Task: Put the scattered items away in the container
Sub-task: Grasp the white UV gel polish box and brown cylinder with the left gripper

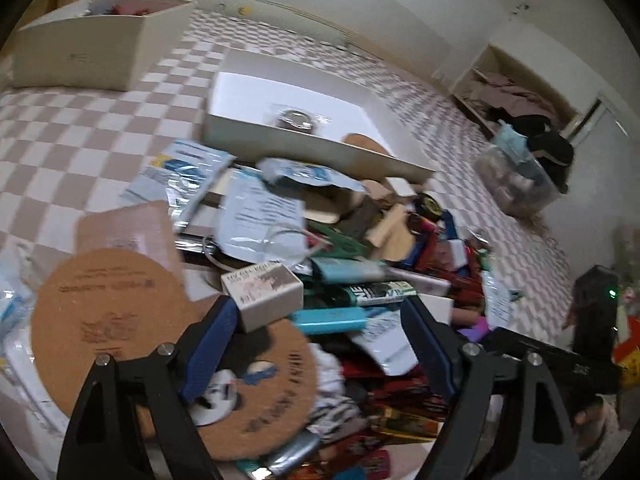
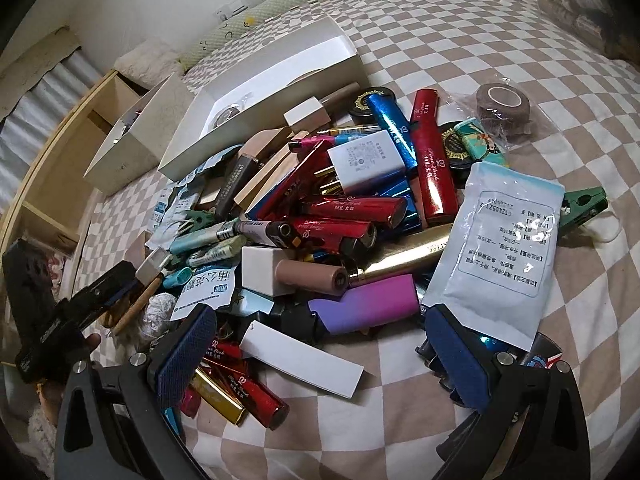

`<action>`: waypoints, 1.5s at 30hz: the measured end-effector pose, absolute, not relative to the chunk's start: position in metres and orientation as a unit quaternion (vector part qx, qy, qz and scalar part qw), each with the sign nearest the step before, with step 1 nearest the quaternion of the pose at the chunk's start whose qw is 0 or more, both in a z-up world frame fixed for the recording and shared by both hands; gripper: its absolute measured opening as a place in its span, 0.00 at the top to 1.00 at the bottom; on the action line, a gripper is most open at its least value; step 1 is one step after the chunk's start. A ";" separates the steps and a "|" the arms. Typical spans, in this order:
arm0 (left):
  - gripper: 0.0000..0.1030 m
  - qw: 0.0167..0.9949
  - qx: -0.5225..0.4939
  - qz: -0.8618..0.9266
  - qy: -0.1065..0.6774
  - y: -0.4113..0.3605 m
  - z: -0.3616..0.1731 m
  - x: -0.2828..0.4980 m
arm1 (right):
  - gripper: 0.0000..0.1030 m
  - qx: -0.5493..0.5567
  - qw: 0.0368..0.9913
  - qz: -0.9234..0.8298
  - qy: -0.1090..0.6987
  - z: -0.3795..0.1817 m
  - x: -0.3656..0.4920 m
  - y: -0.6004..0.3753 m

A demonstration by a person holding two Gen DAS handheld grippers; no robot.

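Many items: big heap of lighters, sachets, small boxes etc on the checked beige-and-white bedspread (image 2: pixel 460 40); almost none tidied yet.
Container: shallow white cardboard tray (image 1: pixel 256 92) just behind the heap, touching its far edge; holds one dark tape roll, otherwise mostly bare. A 2nd, deeper cream box (image 1: pixel 100 40) sits further back, well apart.
L hand-held gripper (image 1: pixel 316 332): jaws wide, holding nothing, hovering low over the heap. Small white-and-brown printed carton (image 1: pixel 266 294) sits just ahead of the left pad; turquoise plastic lighter (image 1: pixel 332 320) lies between the pads.
R hand-held gripper (image 2: pixel 320 340): jaws wide, empty. Purple-to-pink plastic lighter (image 2: pixel 364 306) lies between the pads, just ahead; white paper strip (image 2: pixel 304 360) below it.
Step in hand (my guess): picking the next item w/ either side.
How to do it well: take 1 item only. For R, square the pads across the purple lighter's short sides, drop low enough to get under its curve, close firmly. Keep the right pad clear of the pale blue foil sachet (image 2: pixel 508 248), which overlaps it. For L, go for the carton's flat faces, not corners.
Risk: glossy lighters may slip or drag neighbours.
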State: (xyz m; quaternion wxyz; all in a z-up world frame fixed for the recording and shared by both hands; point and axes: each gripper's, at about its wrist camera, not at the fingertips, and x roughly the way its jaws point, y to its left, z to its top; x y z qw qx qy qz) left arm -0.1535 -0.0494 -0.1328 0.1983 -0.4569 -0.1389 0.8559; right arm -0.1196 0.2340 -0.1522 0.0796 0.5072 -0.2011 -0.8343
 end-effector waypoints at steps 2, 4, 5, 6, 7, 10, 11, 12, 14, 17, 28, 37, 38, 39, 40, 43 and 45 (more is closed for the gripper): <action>0.19 0.198 -0.454 0.860 -0.124 -0.044 -0.133 -0.152 | 0.00 0.507 0.077 -0.834 -0.202 -0.152 -0.120 0.234; 0.19 0.190 -0.453 0.862 -0.121 -0.044 -0.134 -0.152 | 0.00 0.508 0.077 -0.834 -0.202 -0.152 -0.119 0.235; 0.19 0.179 -0.454 0.865 -0.121 -0.046 -0.135 -0.152 | 0.00 0.508 0.078 -0.833 -0.202 -0.152 -0.119 0.235; 0.19 0.160 -0.454 0.869 -0.115 -0.049 -0.136 -0.150 | 0.00 0.508 0.079 -0.833 -0.202 -0.152 -0.119 0.235; 0.19 0.141 -0.456 0.872 -0.109 -0.054 -0.137 -0.149 | 0.00 0.508 0.079 -0.834 -0.202 -0.151 -0.119 0.235; 0.19 0.102 -0.462 0.874 -0.109 -0.068 -0.142 -0.148 | 0.00 0.506 0.079 -0.834 -0.203 -0.151 -0.118 0.236; 0.19 0.092 -0.465 0.874 -0.112 -0.073 -0.144 -0.147 | 0.00 0.506 0.079 -0.834 -0.205 -0.151 -0.118 0.237; 0.19 0.085 -0.468 0.872 -0.117 -0.077 -0.145 -0.148 | 0.00 0.507 0.079 -0.833 -0.207 -0.151 -0.119 0.237; 0.19 0.080 -0.474 0.867 -0.128 -0.081 -0.148 -0.151 | 0.00 0.508 0.081 -0.832 -0.210 -0.152 -0.119 0.237; 0.14 0.074 -0.472 0.871 -0.118 -0.074 -0.146 -0.155 | 0.00 0.510 0.085 -0.830 -0.209 -0.154 -0.119 0.235; 0.08 0.024 -0.491 0.866 -0.098 -0.053 -0.155 -0.173 | 0.00 0.508 0.086 -0.828 -0.222 -0.154 -0.109 0.234; 0.29 0.016 -0.487 0.864 -0.127 -0.064 -0.155 -0.170 | 0.00 0.511 0.071 -0.818 -0.255 -0.153 -0.096 0.231; 0.31 0.017 -0.485 0.865 -0.129 -0.065 -0.154 -0.169 | 0.01 0.512 0.069 -0.818 -0.253 -0.154 -0.096 0.228; 0.35 0.020 -0.484 0.865 -0.131 -0.065 -0.154 -0.168 | 0.02 0.513 0.066 -0.818 -0.251 -0.155 -0.097 0.226; 0.38 0.022 -0.482 0.866 -0.132 -0.066 -0.153 -0.166 | 0.06 0.514 0.064 -0.819 -0.247 -0.156 -0.097 0.222; 0.44 0.029 -0.477 0.868 -0.134 -0.067 -0.152 -0.162 | 0.11 0.526 0.053 -0.816 -0.236 -0.164 -0.101 0.214; 0.47 0.035 -0.474 0.869 -0.135 -0.067 -0.151 -0.160 | 0.19 0.532 0.047 -0.810 -0.244 -0.169 -0.104 0.211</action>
